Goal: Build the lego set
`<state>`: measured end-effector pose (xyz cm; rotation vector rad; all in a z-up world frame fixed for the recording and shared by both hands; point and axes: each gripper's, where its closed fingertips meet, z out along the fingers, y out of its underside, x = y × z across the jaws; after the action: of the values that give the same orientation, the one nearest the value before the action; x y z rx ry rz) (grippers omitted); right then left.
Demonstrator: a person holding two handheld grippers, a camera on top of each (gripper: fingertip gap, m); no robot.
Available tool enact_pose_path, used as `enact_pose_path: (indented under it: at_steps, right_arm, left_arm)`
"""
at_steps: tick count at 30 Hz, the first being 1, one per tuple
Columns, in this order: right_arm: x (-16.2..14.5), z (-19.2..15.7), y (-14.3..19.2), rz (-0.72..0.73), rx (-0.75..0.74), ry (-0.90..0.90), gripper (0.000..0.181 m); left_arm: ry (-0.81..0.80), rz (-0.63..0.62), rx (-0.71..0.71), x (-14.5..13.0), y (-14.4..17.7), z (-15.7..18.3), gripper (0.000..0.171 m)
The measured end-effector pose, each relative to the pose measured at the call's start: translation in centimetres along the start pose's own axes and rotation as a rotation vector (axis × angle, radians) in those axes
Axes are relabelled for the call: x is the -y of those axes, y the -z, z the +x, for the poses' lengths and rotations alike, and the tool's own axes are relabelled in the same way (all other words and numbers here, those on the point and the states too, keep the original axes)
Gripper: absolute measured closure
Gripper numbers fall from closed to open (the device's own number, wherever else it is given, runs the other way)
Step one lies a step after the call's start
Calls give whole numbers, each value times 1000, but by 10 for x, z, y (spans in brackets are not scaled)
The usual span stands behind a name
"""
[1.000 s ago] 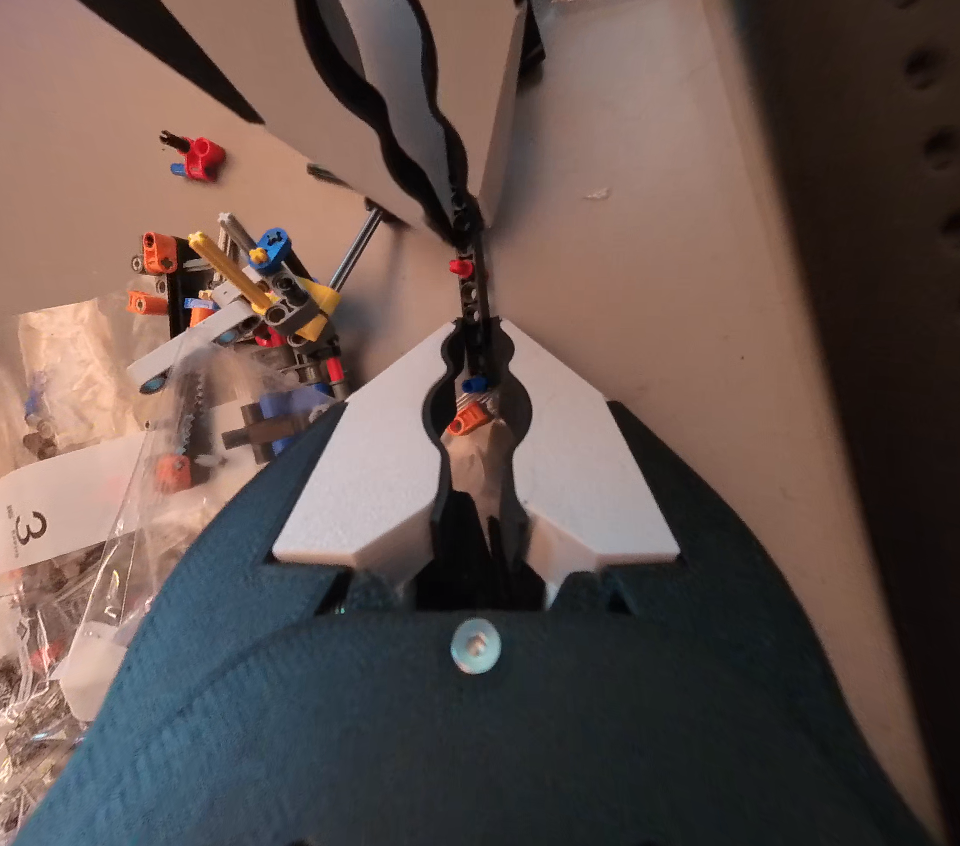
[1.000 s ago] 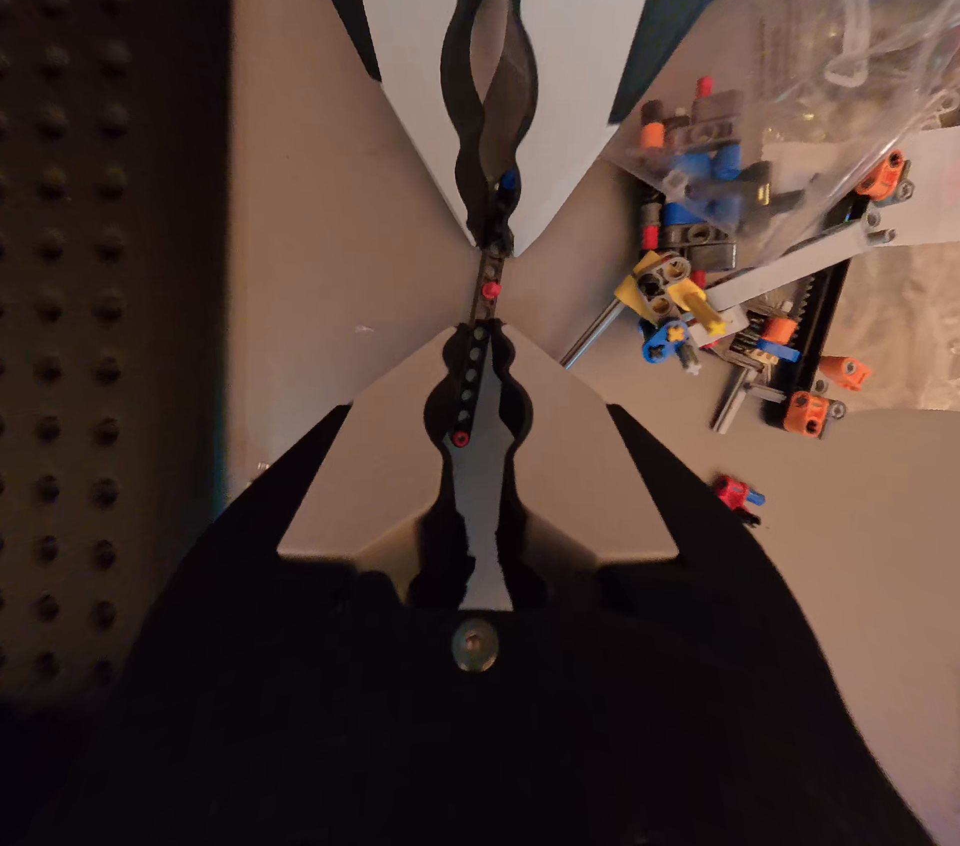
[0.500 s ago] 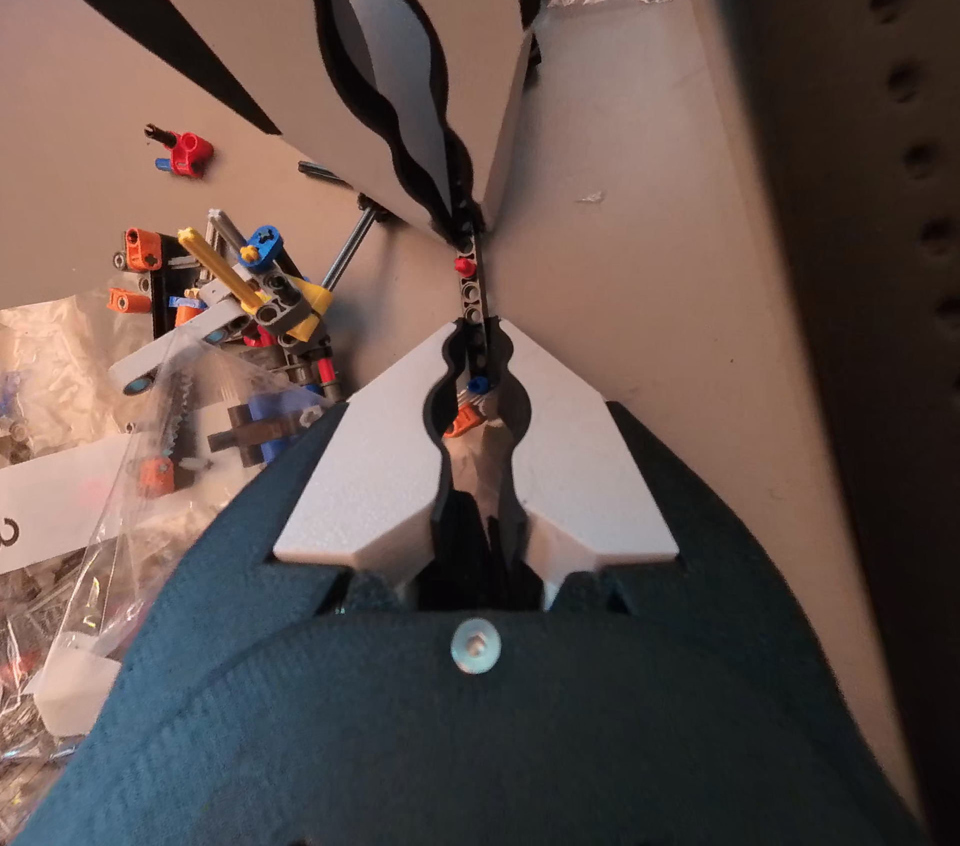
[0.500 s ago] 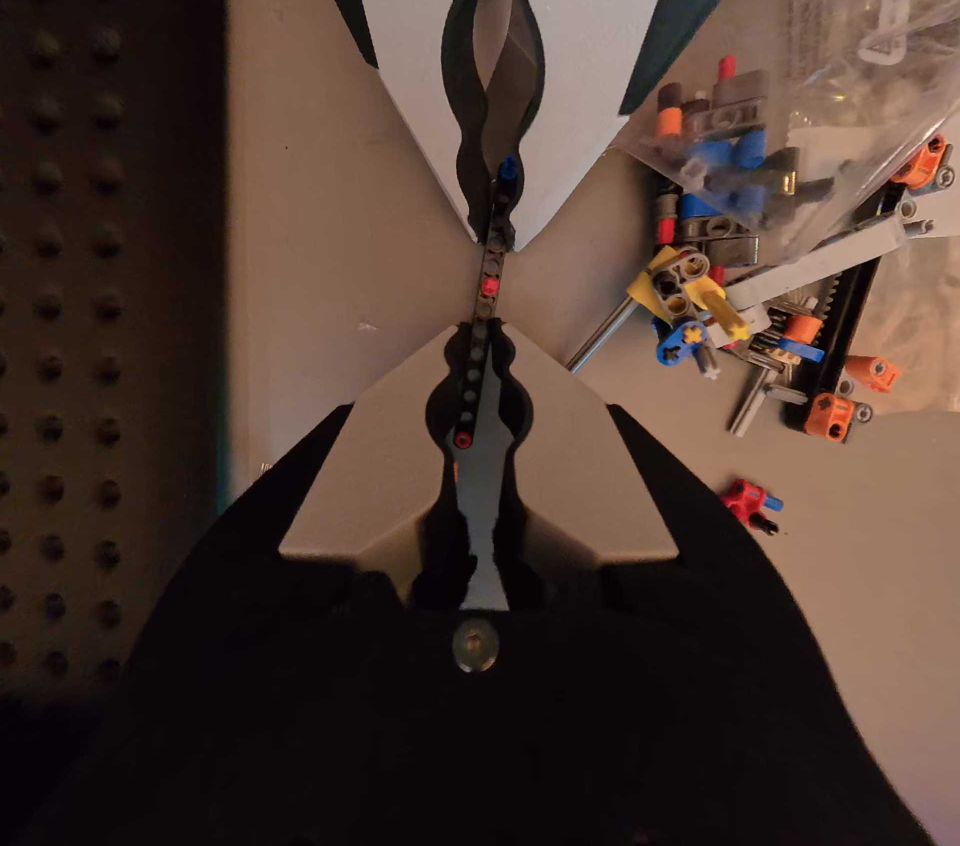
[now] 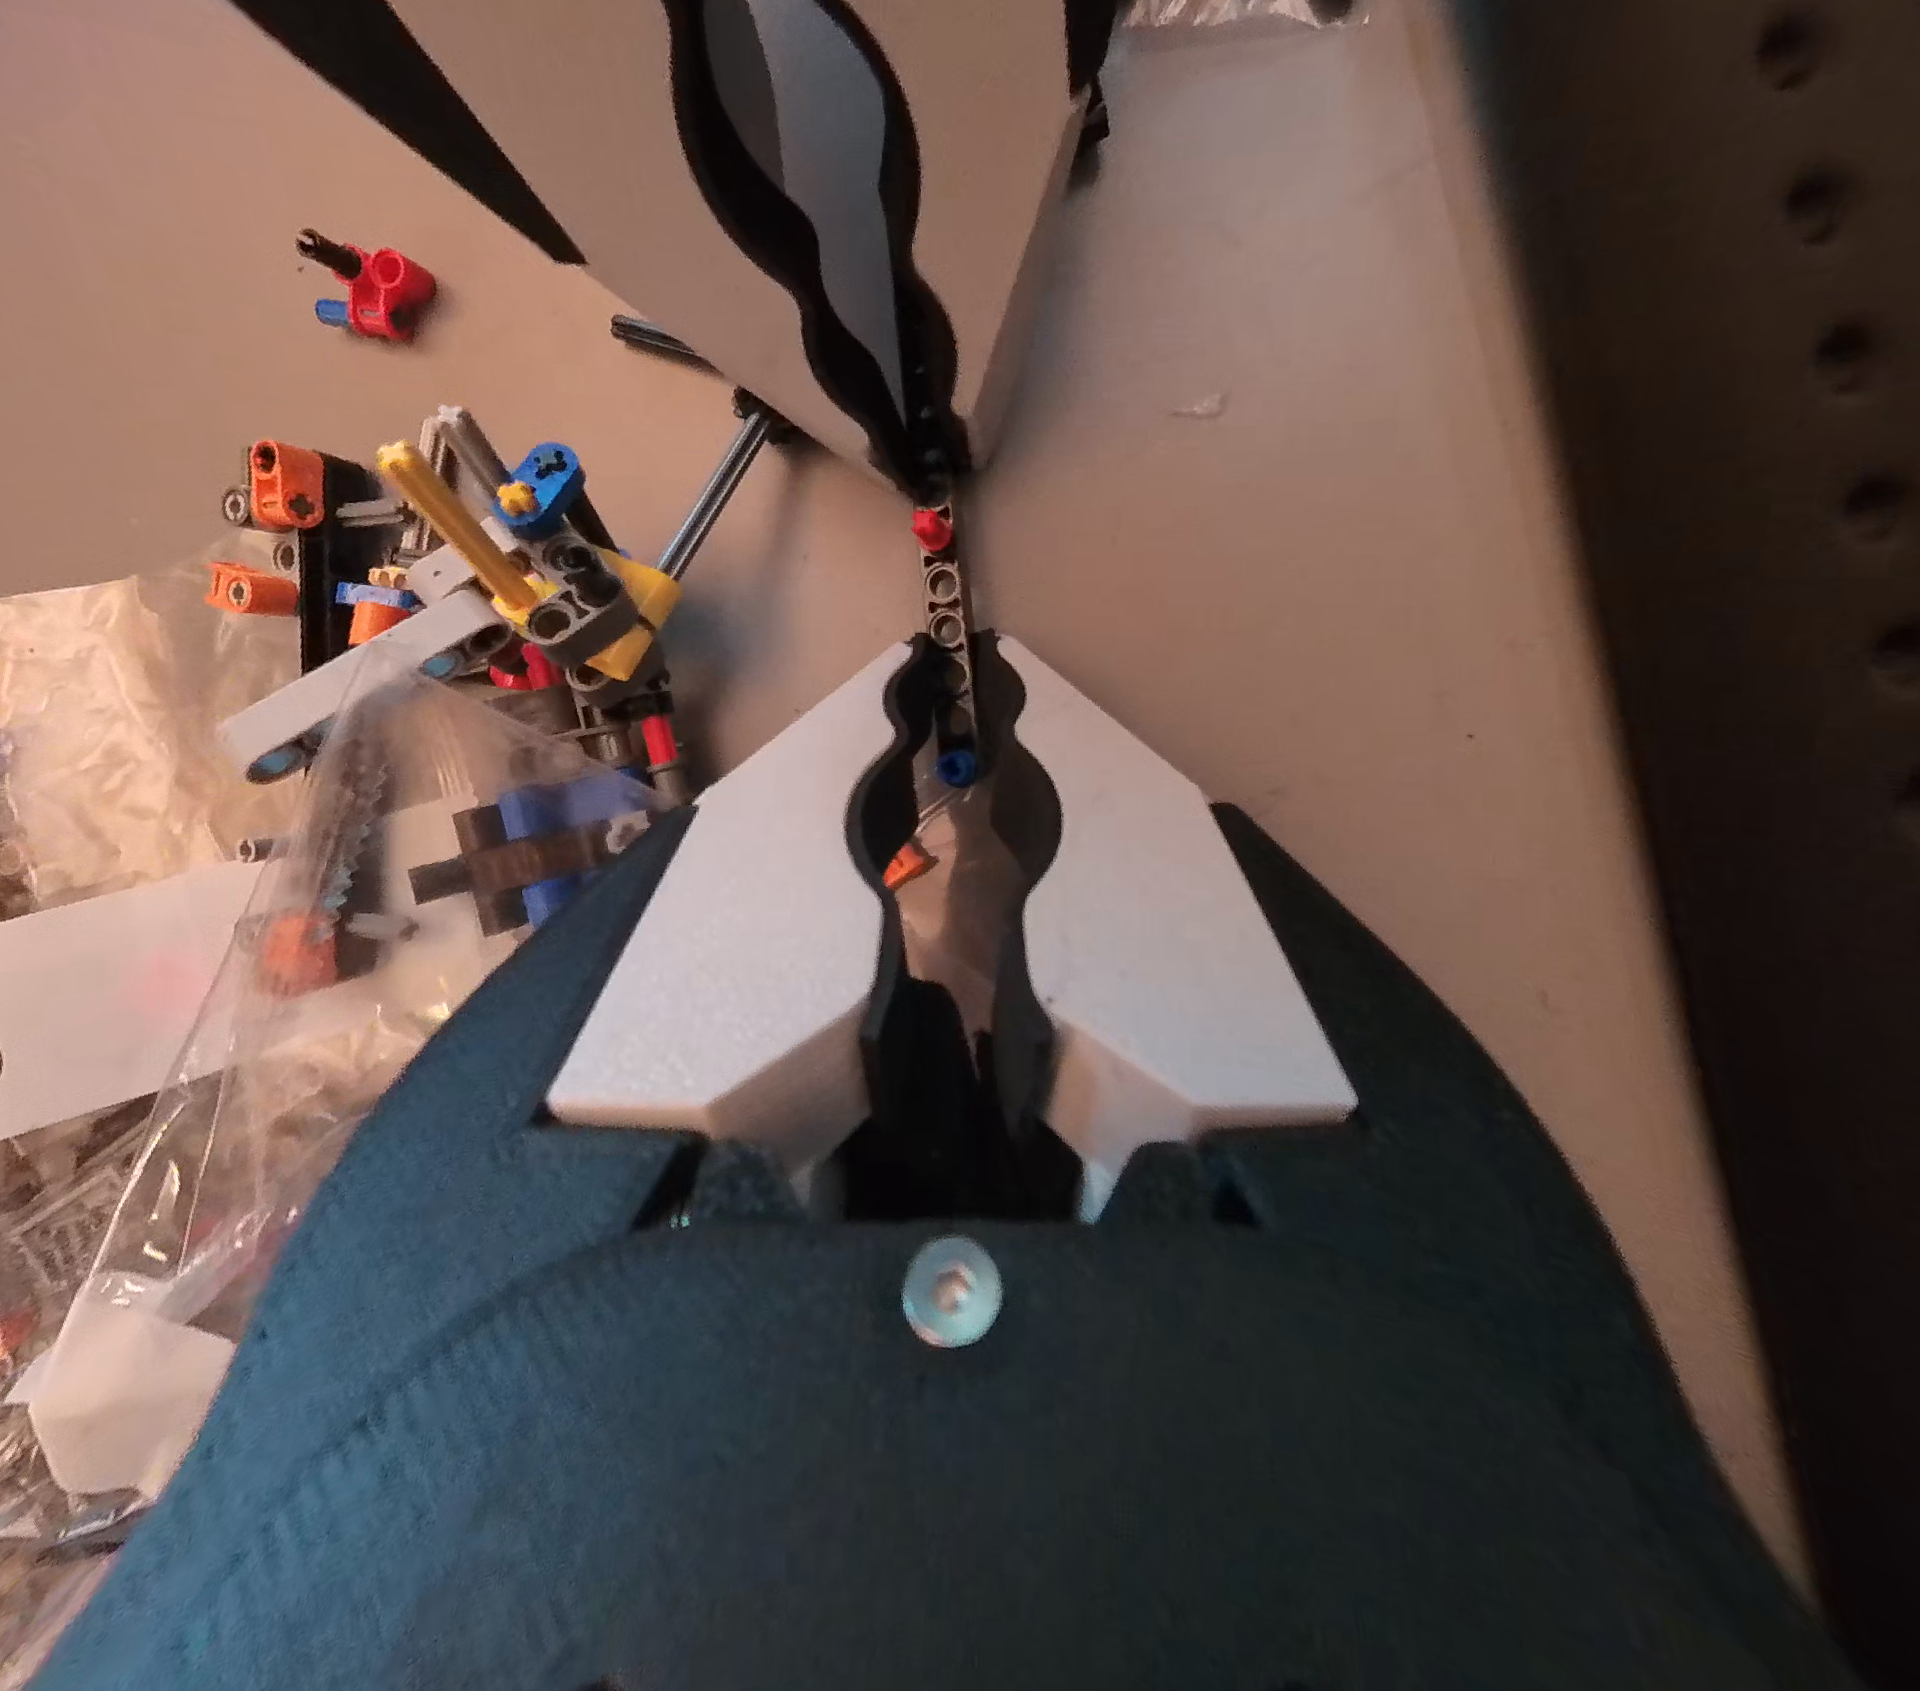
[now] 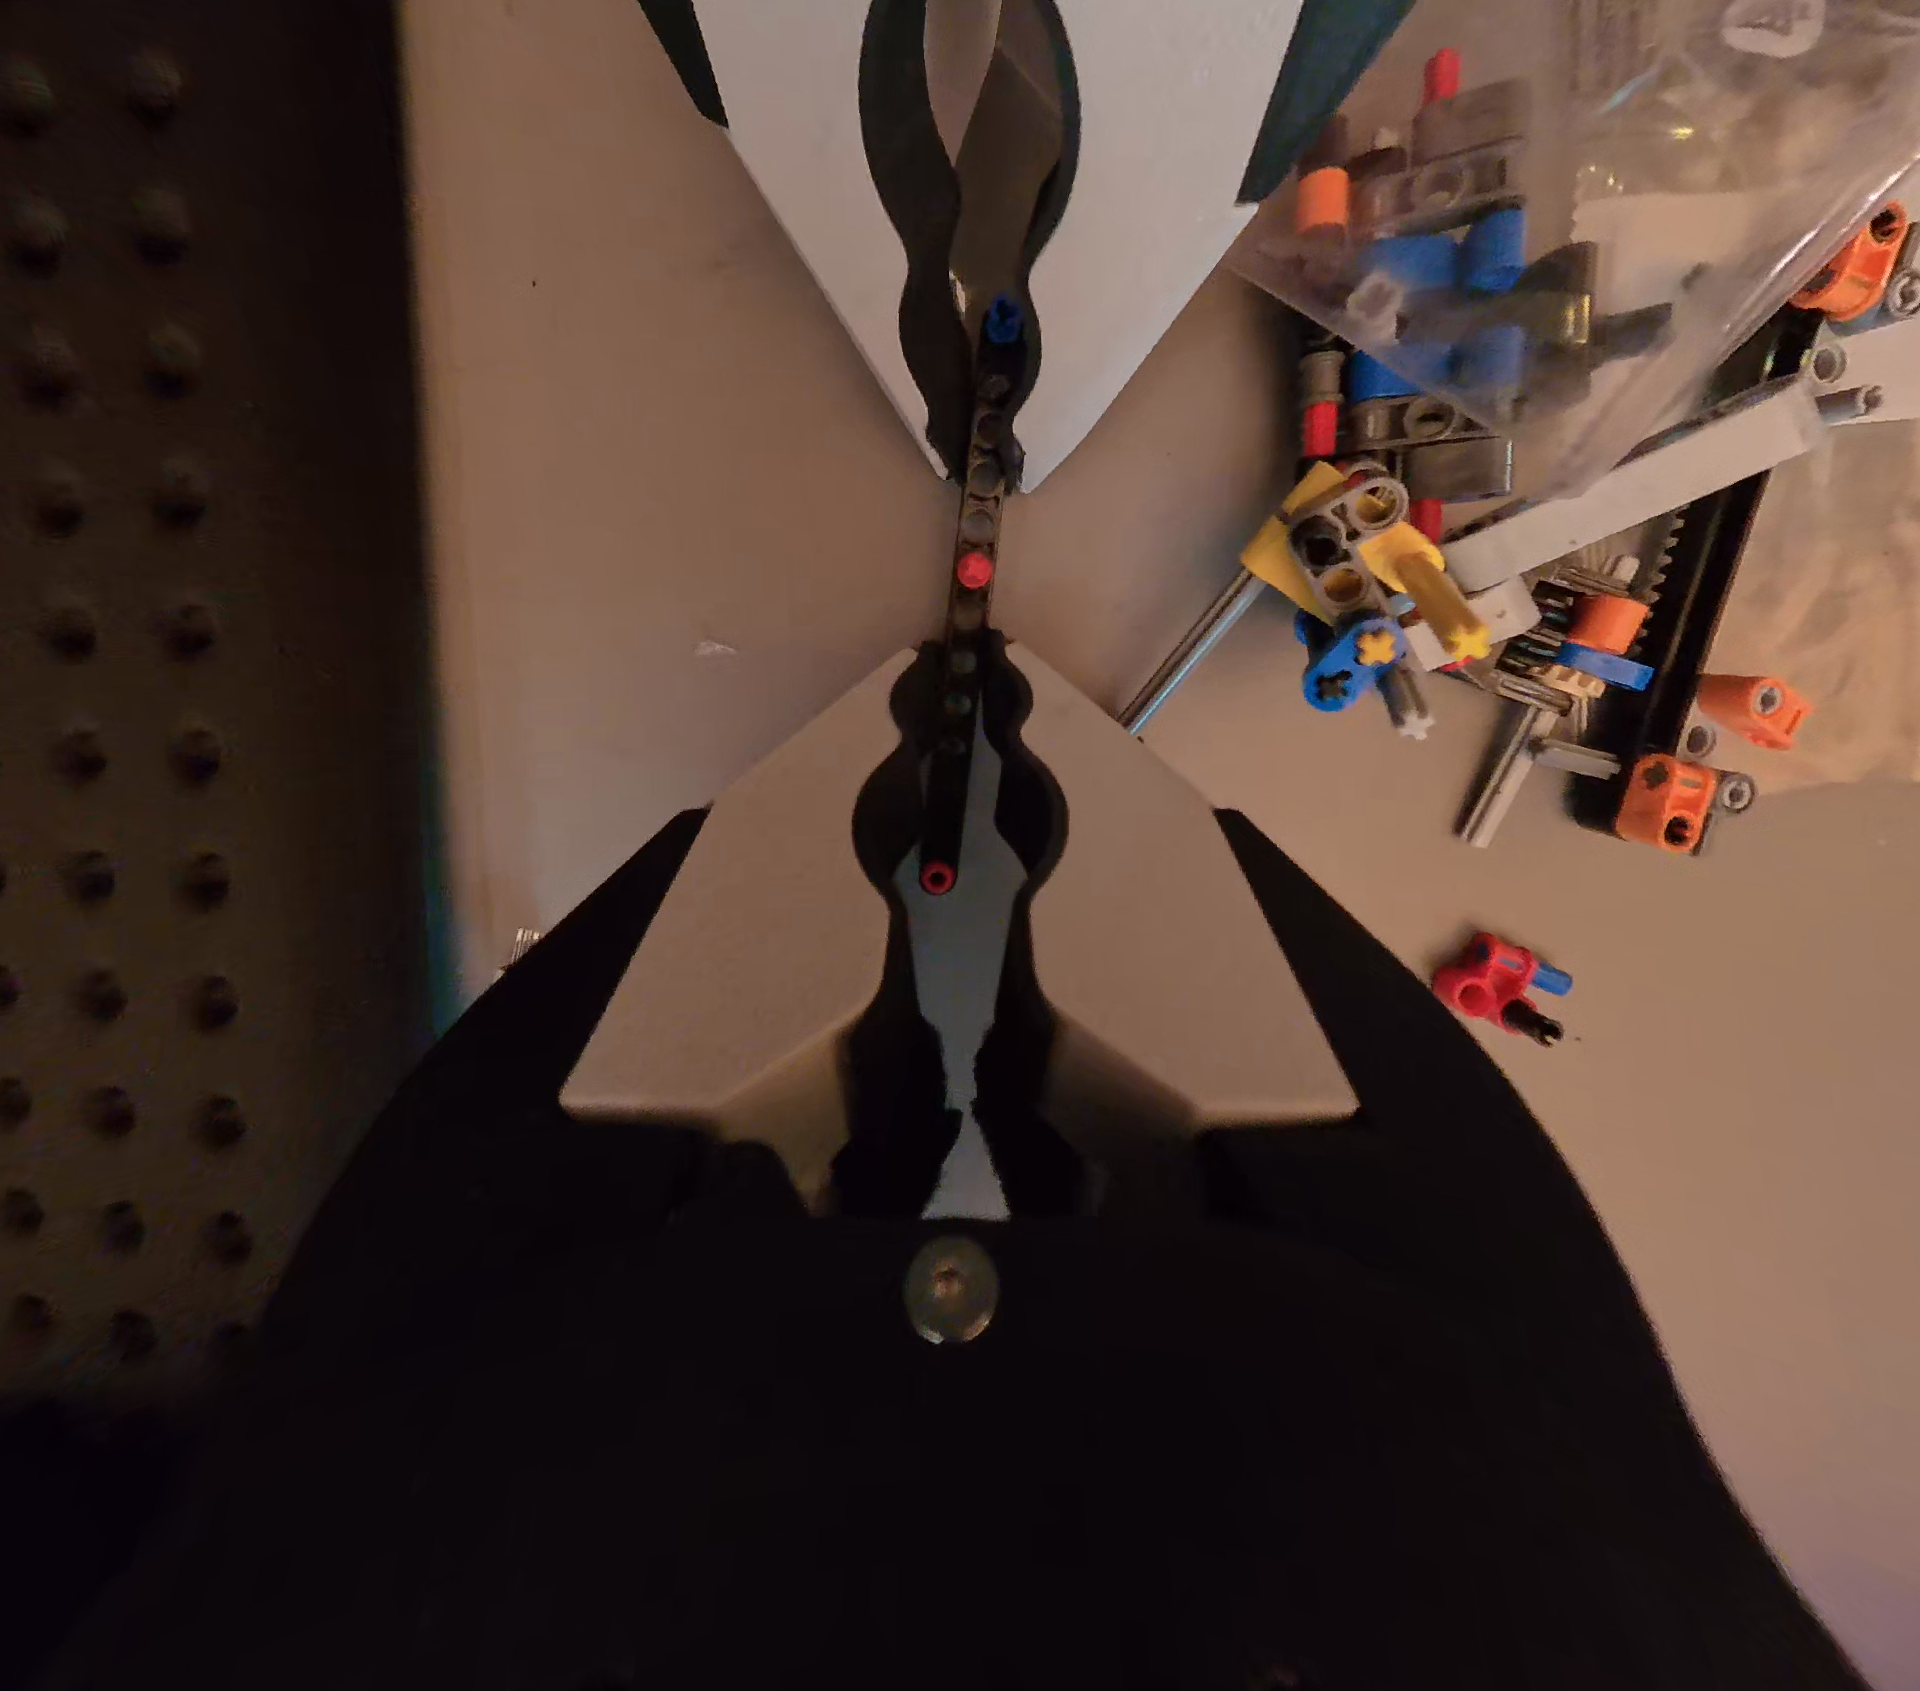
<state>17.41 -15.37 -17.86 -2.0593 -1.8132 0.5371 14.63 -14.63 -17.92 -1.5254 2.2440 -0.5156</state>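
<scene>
A long black Technic beam with a row of holes is held level above the beige table, between both grippers. My left gripper, with a teal body and white fingers, is shut on one end, where a blue pin sits. My right gripper, with a black body, is shut on the other end, where a red pin sits. Another red pin sticks out of the beam in the bare stretch between the two grippers. Each gripper shows at the top of the other's view, tip to tip.
A partly built assembly of yellow, grey, blue and orange parts with a black gear rack lies on the table. Clear plastic bags of parts lie around it. A small red connector lies alone. A dark studded mat borders the table. The right tips stand about 11 centimetres off the small red connector. It is also in sight in the right wrist view.
Both grippers stay shut on the beam. They have drifted slightly together over the table; the grip looks unchanged.
</scene>
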Motion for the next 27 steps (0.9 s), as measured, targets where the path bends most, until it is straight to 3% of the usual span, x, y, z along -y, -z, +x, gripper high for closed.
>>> enact_pose_path:
  at_steps: [1, 27]
  right_arm:
    - [0, 0, 0, -1, 1, -2, 177]
    - [0, 1, -1, -31, 3, -22, 177]
  left_arm:
    - [5, 6, -4, 0, 0, 0, 164]
    - [22, 17, -11, 2, -2, -1, 165]
